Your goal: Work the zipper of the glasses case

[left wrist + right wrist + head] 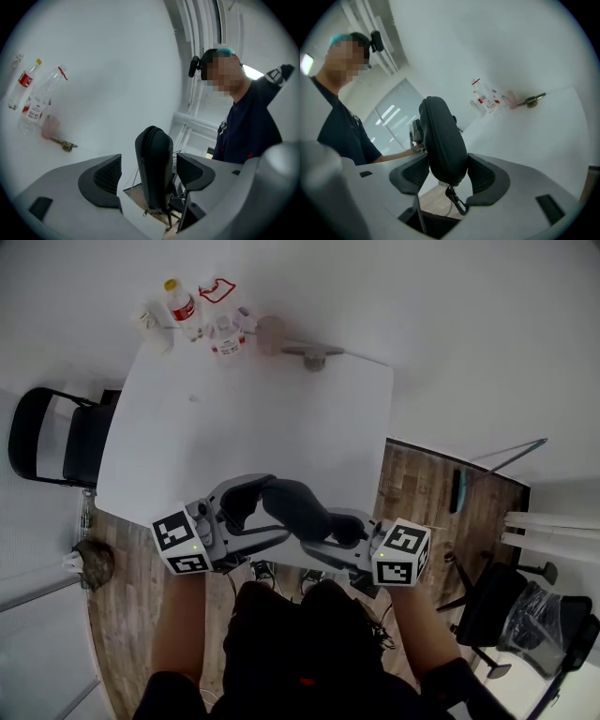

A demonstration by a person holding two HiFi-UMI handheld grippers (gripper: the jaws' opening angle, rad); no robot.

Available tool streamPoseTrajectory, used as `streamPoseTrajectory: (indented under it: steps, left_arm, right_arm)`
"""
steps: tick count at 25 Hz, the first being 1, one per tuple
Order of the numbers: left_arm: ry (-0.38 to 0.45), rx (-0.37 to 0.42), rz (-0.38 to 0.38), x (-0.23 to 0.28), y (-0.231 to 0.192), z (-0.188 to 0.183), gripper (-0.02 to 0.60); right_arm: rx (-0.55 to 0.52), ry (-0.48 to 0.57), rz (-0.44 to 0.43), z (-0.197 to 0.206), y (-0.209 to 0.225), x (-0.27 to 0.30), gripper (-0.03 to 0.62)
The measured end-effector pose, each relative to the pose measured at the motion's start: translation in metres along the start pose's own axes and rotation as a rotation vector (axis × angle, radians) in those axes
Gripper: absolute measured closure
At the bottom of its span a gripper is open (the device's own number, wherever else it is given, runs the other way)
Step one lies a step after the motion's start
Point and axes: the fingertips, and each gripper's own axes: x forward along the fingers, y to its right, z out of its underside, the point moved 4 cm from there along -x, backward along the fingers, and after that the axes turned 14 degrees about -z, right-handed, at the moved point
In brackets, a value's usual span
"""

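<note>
The person wears a dark navy short-sleeved shirt [253,123] with a small red mark on its front. Above the shirt sits a teal cap [220,50] with a small black camera [193,66] fixed to its side. The left claw [150,177] and right claw [449,174] have smooth pale grey shells, black textured pads [105,178] and a dark rectangular recess [40,206]. Each carries a white cube, the left cube [181,542] and the right cube [402,554], printed with black square markers.

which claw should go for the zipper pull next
Left. The right claw is clamped on the case and must hold it. The left claw is open, jaws clear of the case, so it looks free to reach the pull hanging by the right claw.
</note>
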Motion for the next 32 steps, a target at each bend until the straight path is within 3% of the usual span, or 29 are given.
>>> streamPoseTrajectory:
  steps: [5,11,17,21,24,27,30,32]
  left_arm:
    - [0.047,-0.058,0.151,0.009,0.032,-0.011,0.213]
    - [-0.026,-0.026,0.307,0.016,0.072,-0.004,0.204]
    - [-0.027,-0.079,0.336,0.014,0.081,-0.001,0.237]
    - [0.03,-0.115,0.299,0.013,0.078,-0.009,0.289]
    - [0.126,-0.216,0.252,0.009,0.066,-0.028,0.298]
    - [0.238,-0.366,0.228,-0.001,0.052,-0.052,0.298]
    - [0.389,-0.569,0.201,-0.011,0.035,-0.078,0.298]
    - [0.493,-0.722,0.193,-0.016,0.026,-0.095,0.299]
  right_arm:
    - [0.147,0.065,-0.192,0.003,-0.035,0.013,0.332]
    - [0.238,0.041,-0.318,0.008,-0.056,0.025,0.332]
    - [0.272,0.032,-0.322,0.012,-0.061,0.03,0.332]
    - [0.198,0.043,-0.287,0.005,-0.067,0.028,0.332]
    - [0.087,0.087,-0.251,-0.007,-0.071,0.018,0.308]
    - [0.0,0.211,-0.236,-0.028,-0.077,-0.006,0.301]
    - [-0.119,0.338,-0.167,-0.048,-0.081,-0.029,0.301]
    - [-0.225,0.361,-0.053,-0.055,-0.082,-0.037,0.306]
